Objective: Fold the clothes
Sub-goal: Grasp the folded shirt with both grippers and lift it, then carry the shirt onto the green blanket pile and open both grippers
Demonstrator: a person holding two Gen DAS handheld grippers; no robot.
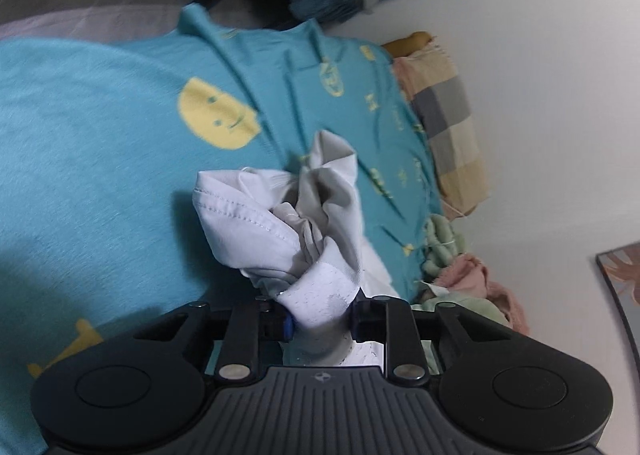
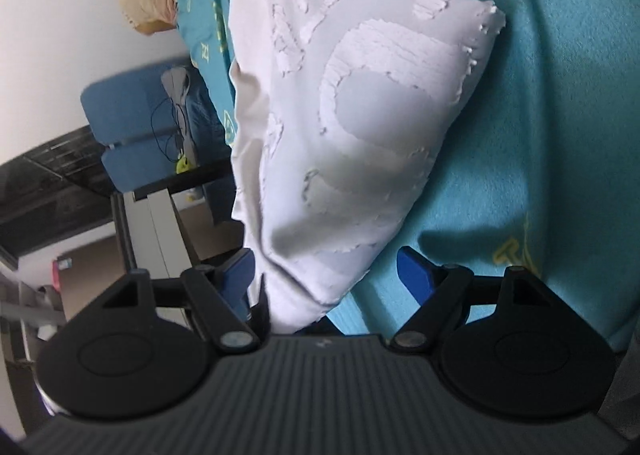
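Two tongs, both meeting one white garment (image 1: 276, 223) over a teal bedspread (image 1: 100, 175) printed with yellow faces. Left tongs (image 1: 322, 319) clamping a textured white edge of the cloth between blue pads, the rest bunching forward in grey-white folds and hanging just above the spread. Right tongs (image 2: 326, 275) standing wide apart, a tapering corner of the same garment (image 2: 352, 115) dropping between the blue fingers (image 2: 416, 275), brushing the left-hand one and clear of the other; nothing pinched there. Left wrist view alone showing a checked pillow (image 1: 448, 115), crumpled green and pink clothes (image 1: 460, 267) by the wall, and a stitched hem. Right wrist view alone showing the raised white pattern on the fabric, a blue chair (image 2: 128, 123) and dark flooring beyond the bed.
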